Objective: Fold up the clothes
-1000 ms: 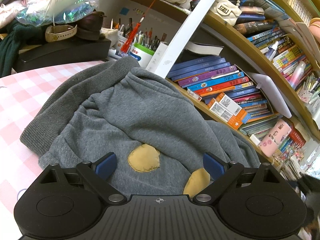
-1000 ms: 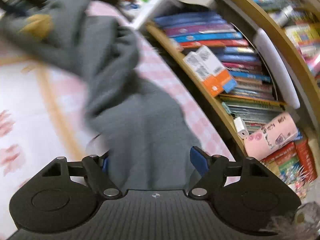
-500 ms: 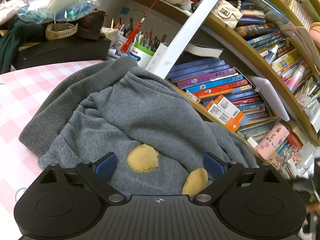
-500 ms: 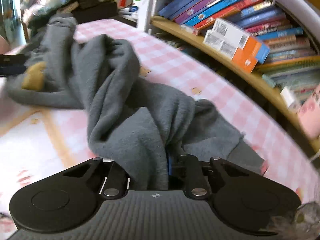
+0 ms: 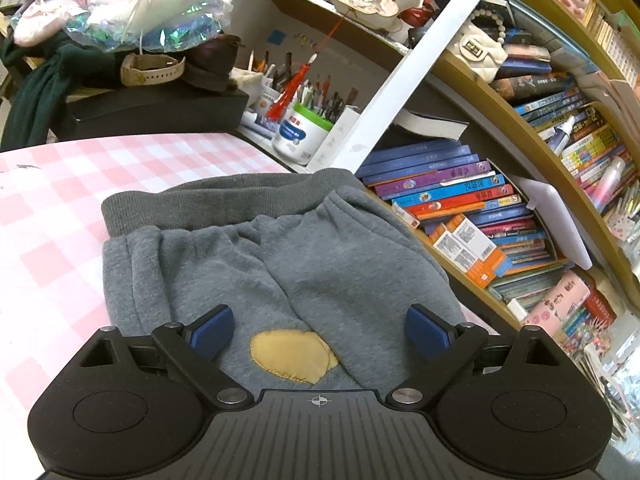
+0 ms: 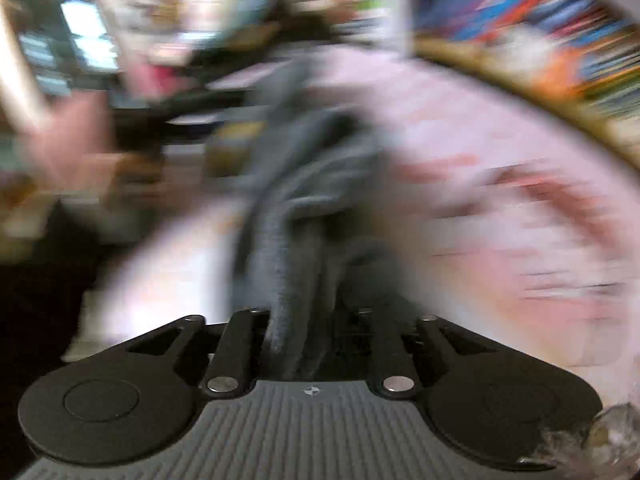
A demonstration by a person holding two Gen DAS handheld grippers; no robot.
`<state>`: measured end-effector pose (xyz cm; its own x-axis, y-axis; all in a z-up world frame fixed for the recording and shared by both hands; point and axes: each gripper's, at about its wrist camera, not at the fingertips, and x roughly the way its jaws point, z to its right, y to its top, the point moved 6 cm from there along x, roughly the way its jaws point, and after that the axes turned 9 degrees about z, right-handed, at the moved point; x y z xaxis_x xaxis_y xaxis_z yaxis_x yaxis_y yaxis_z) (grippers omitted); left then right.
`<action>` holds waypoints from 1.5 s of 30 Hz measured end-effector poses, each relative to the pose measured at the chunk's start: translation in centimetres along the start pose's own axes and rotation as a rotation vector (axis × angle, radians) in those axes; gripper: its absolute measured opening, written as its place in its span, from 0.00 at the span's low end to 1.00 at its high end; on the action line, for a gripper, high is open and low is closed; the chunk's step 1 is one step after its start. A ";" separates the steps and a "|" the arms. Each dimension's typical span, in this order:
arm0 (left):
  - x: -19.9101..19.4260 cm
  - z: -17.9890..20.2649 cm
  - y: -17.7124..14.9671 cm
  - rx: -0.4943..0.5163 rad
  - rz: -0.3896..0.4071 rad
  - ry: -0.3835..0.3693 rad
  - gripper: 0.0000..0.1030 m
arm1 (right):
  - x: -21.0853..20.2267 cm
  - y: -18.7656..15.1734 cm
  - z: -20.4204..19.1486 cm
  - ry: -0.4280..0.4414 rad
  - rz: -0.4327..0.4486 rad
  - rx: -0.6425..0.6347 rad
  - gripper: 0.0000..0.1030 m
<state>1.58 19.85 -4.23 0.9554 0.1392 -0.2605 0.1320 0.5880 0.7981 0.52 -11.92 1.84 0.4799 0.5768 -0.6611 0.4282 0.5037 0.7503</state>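
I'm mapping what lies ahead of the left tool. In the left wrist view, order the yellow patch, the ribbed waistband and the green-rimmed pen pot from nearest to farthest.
1. yellow patch, on the grey trousers between the open left tool's fingers.
2. ribbed waistband, at the trousers' far edge.
3. green-rimmed pen pot, beyond the pink checked table, under the shelf.

The left tongs (image 5: 320, 332) are held wide apart, tilted slightly downward. The right tongs (image 6: 308, 320) are seen blurred, narrowly parted after just opening, grey cloth between them.
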 end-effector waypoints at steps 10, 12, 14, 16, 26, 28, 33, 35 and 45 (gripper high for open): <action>0.1 0.0 -0.1 -0.003 -0.004 -0.009 0.93 | -4.7 0.8 -3.4 -0.252 0.197 -0.386 0.68; 0.1 0.0 -0.1 -0.004 -0.004 -0.010 0.93 | -5.5 0.5 -5.4 -0.158 0.215 -0.396 0.68; 0.1 0.0 -0.1 -0.004 -0.004 -0.010 0.92 | -5.7 -0.2 -6.8 -0.066 0.207 -0.396 0.65; 0.1 0.0 -0.1 -0.005 -0.004 -0.011 0.93 | -5.2 -0.7 -8.3 -0.009 0.178 -0.400 0.64; 0.1 0.0 0.0 -0.008 -0.003 -0.013 0.93 | -0.2 -3.9 -8.7 -0.040 -0.005 -0.335 0.44; 0.1 0.0 0.0 -0.009 -0.003 -0.013 0.93 | 0.6 -3.9 -8.3 -0.041 -0.008 -0.302 0.39; 0.0 -0.2 0.0 -0.017 0.001 -0.018 0.93 | 2.0 -3.5 -7.2 -0.040 -0.038 -0.232 0.07; 0.0 -0.2 0.0 -0.021 0.004 -0.019 0.92 | 1.7 -2.9 -6.9 -0.019 -0.035 -0.191 0.06; 0.0 -0.3 0.1 -0.030 0.012 -0.017 0.93 | -5.8 6.1 0.3 -0.326 0.236 -0.236 0.04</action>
<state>1.48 20.11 -4.35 0.9613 0.1325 -0.2417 0.1131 0.6100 0.7843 0.56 -12.35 10.30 0.7748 0.4802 -0.4112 0.1107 0.5373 0.8361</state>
